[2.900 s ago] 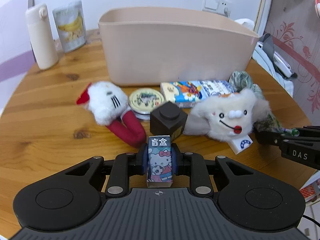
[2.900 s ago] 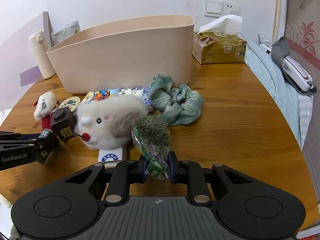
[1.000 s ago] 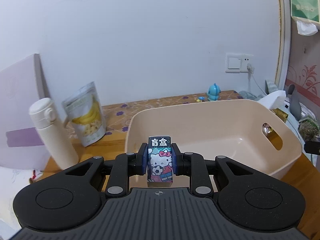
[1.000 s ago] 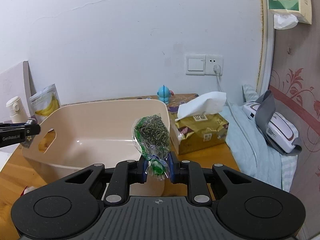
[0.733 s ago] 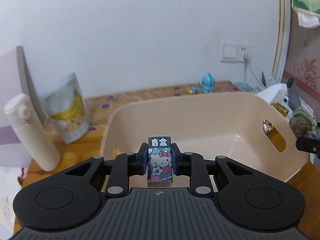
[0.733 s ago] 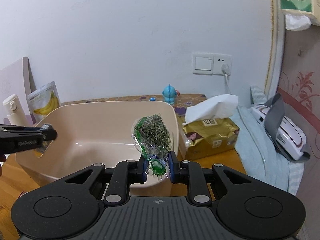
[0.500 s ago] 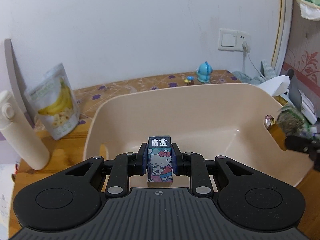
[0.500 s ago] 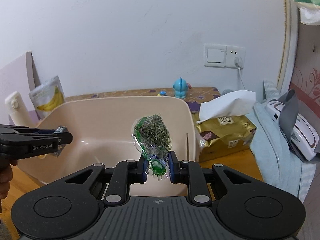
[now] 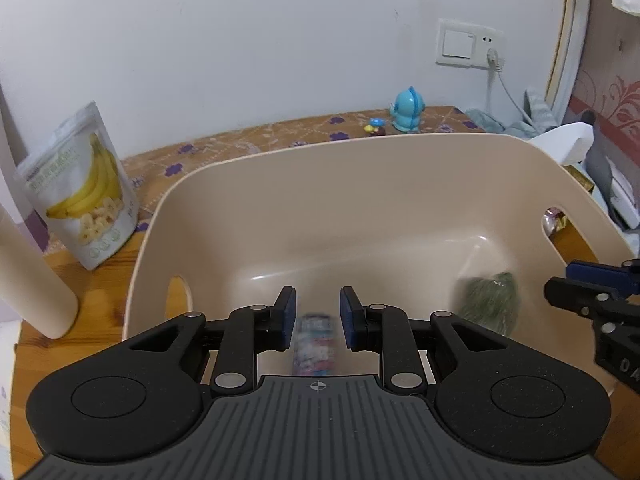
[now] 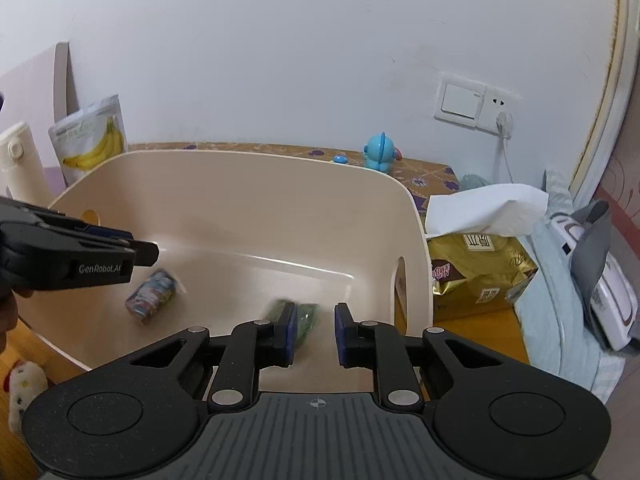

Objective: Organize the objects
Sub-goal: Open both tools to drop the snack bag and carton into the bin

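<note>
Both grippers parted and empty over the bin [image 9: 420, 152] — left gripper [image 9: 316, 314], right gripper [image 10: 314, 330]. Small box [image 10: 152, 292] blurred near bin's left end, herb packet [image 9: 490, 300] toward right end. I'd lift straight up, clearing the rim — no snagging.

My left claw [image 9: 318, 316] is matt black plastic with blue pads; the beige tub [image 9: 360, 184] looks smooth, slightly glossy plastic; the counter [image 9: 92, 292] is grained wood; the banana pouch [image 9: 80, 192] is shiny foil.
</note>
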`<action>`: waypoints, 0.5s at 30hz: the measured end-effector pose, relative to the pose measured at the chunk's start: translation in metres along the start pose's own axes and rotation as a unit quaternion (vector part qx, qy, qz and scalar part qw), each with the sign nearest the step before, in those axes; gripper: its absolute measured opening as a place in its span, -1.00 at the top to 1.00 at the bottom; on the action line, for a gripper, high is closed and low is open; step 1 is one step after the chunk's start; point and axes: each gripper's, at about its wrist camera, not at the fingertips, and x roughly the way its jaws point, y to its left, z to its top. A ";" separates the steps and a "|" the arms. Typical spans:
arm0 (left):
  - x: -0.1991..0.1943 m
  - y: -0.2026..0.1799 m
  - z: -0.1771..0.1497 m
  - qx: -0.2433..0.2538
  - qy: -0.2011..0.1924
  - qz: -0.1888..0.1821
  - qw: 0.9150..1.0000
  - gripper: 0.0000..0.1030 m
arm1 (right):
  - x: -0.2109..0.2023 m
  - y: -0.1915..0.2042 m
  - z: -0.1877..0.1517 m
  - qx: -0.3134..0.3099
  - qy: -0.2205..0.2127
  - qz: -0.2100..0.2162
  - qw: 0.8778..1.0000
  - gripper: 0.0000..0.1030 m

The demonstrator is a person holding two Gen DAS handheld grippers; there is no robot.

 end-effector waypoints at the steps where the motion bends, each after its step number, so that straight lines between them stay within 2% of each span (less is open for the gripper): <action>1: 0.000 0.001 0.000 -0.001 0.001 0.001 1.000 0.54 | 0.001 0.002 0.000 -0.003 0.003 -0.002 1.000 0.61; 2: -0.001 0.001 0.000 -0.002 -0.001 0.001 1.000 0.52 | 0.001 0.003 0.000 -0.004 0.003 -0.002 1.000 0.60; 3: -0.002 0.001 0.000 -0.005 -0.002 0.000 1.000 0.43 | 0.000 0.004 0.000 -0.004 0.003 -0.001 1.000 0.42; 5: -0.003 0.002 0.000 -0.009 -0.004 0.000 1.000 0.25 | -0.002 0.004 -0.001 -0.003 0.000 -0.002 1.000 0.37; 7: -0.007 0.003 0.000 -0.012 -0.011 0.005 1.000 -0.08 | -0.006 0.004 -0.001 -0.001 -0.006 -0.006 1.000 0.14; 9: -0.013 0.004 -0.002 -0.015 -0.023 0.012 1.000 -0.22 | -0.011 0.002 -0.001 0.002 -0.014 -0.009 1.000 -0.07; 12: -0.024 0.007 -0.003 -0.015 -0.039 0.008 0.999 -0.35 | -0.022 -0.002 -0.001 0.010 -0.027 -0.011 1.000 -0.31; 15: -0.035 0.009 -0.005 -0.018 -0.050 0.003 0.999 -0.40 | -0.033 -0.006 -0.003 0.019 -0.040 -0.013 0.999 -0.52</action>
